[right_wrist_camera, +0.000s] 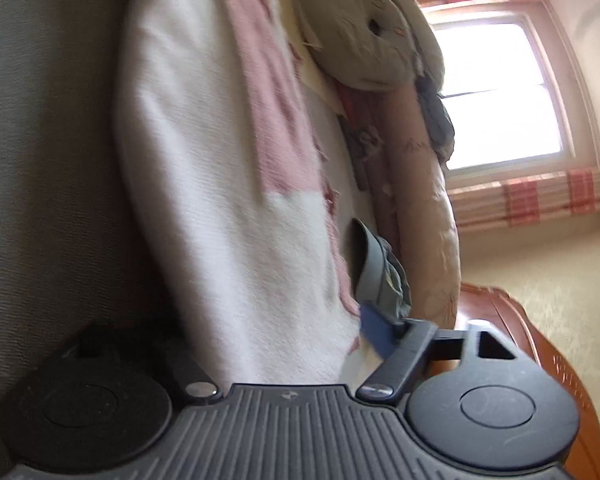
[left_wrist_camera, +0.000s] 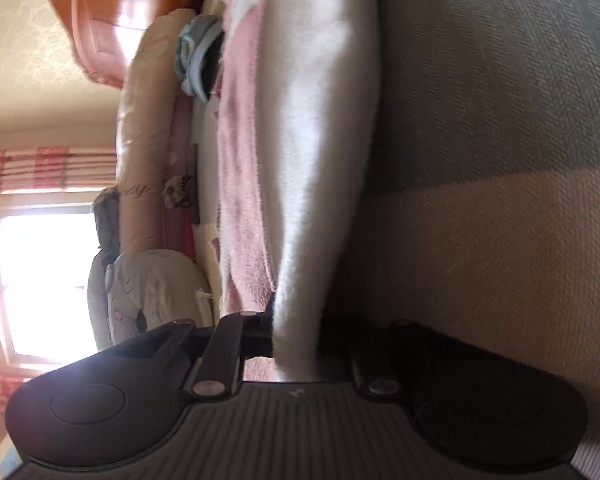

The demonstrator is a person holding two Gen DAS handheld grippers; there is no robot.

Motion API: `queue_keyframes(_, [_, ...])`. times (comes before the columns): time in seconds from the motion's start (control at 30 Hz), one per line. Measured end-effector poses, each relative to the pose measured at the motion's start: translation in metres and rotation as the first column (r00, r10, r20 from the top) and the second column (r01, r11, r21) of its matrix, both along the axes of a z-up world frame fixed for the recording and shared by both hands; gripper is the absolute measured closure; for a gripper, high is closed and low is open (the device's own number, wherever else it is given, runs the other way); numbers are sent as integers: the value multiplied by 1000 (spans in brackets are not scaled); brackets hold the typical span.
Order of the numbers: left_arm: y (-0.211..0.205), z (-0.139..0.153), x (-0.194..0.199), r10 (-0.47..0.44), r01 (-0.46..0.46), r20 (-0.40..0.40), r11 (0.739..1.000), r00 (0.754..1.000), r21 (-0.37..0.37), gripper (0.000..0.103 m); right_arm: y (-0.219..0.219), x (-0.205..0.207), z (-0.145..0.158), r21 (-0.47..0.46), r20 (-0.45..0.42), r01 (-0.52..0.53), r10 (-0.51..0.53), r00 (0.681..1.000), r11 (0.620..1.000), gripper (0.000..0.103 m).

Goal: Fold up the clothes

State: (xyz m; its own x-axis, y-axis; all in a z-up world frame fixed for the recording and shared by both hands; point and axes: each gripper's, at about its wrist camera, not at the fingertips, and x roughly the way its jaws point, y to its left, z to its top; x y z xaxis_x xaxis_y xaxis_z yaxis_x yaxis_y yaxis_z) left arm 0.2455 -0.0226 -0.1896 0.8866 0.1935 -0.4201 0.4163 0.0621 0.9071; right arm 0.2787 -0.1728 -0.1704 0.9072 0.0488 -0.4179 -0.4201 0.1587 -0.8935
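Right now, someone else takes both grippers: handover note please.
Left gripper: shut on the white and pink garment, pinching its near edge.
Right gripper: jaws partly closed around the same garment; whether the pads press on it cannot be told.
Garment lies on the bed cover; a blue-grey bundle sits beyond.
Done: both edges reached. Left: confirm the right grip, lift, fold.

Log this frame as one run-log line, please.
stage: grasping edge | left gripper: shut on white-and-pink garment | right gripper: garment between jaws, grip unclear

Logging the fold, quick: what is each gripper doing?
Left gripper: shut on the white and pink fuzzy knit garment.
Right gripper: garment between its jaws; grip unclear.
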Motion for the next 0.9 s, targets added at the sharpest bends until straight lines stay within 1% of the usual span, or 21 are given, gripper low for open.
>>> queue_keyframes(0.07, [-1, -3, -3, 10, -10, 6, 1000, 1000, -5, 95, 3, -6, -7, -16, -13, -18, 17, 1000, 1000, 67])
queue_keyframes(0.1, [-1, -1, -3, 11, -11, -3, 1000, 1000, -2, 93, 3, -7, -10, -15, -27, -21, 20, 999, 1000, 74])
queue_keyframes(0.13, [-1, 2, -3, 12, -12, -10, 1000, 1000, 2, 89, 3, -8, -11, -23, -33, -29, 29, 999, 999, 81])
queue_keyframes(0.17, [-1, 4, -4, 13, -12, -15, 1000, 1000, 7, 84, 3, -9, -12, -35, -35, -41, 39, 999, 999, 81])
queue_keyframes(0.2, [-1, 6, -4, 15, -15, -21, 1000, 1000, 6, 83, 3, -8, -11, -40, -39, -44, 42, 998, 998, 81])
queue_keyframes(0.23, [-1, 6, -4, 19, -19, -28, 1000, 999, -2, 86, 5, -6, -10, -39, -40, -39, 38, 998, 998, 80])
queue_keyframes(0.27, [-1, 5, -4, 24, -24, -30, 1000, 999, -8, 93, 6, -4, -9, -36, -40, -32, 31, 999, 999, 80])
queue_keyframes(0.3, [-2, 2, -3, 29, -30, -27, 1000, 999, -10, 96, 8, -5, -11, -42, -35, -30, 29, 999, 999, 80])
queue_keyframes(0.33, [-2, 1, -3, 33, -34, -25, 999, 999, -15, 97, 9, -6, -14, -51, -29, -30, 29, 999, 998, 85])
queue_keyframes(0.37, [-2, 2, -3, 36, -36, -25, 999, 999, -24, 97, 10, -7, -17, -60, -23, -30, 29, 999, 998, 87])
queue_keyframes(0.47, [0, 6, -3, 42, -43, -26, 998, 999, -47, 95, 9, -8, -15, -47, -32, -22, 20, 999, 999, 88])
queue_keyframes(0.67, [6, 21, -7, 26, -28, -37, 997, 999, -66, 94, 6, -4, 8, 6, -113, -11, 12, 994, 1000, 89])
queue_keyframes(0.7, [8, 25, -6, 20, -22, -35, 998, 999, -67, 94, 5, -4, 12, 10, -117, -11, 12, 993, 1000, 89])
queue_keyframes(0.8, [10, 37, -5, 8, -10, -24, 998, 1000, -57, 94, 4, -8, 21, 10, -82, -25, 26, 996, 1000, 90])
queue_keyframes(0.9, [9, 48, -15, -6, 4, -40, 998, 999, -58, 94, 3, -11, 35, 52, -97, -13, 18, 995, 999, 90])
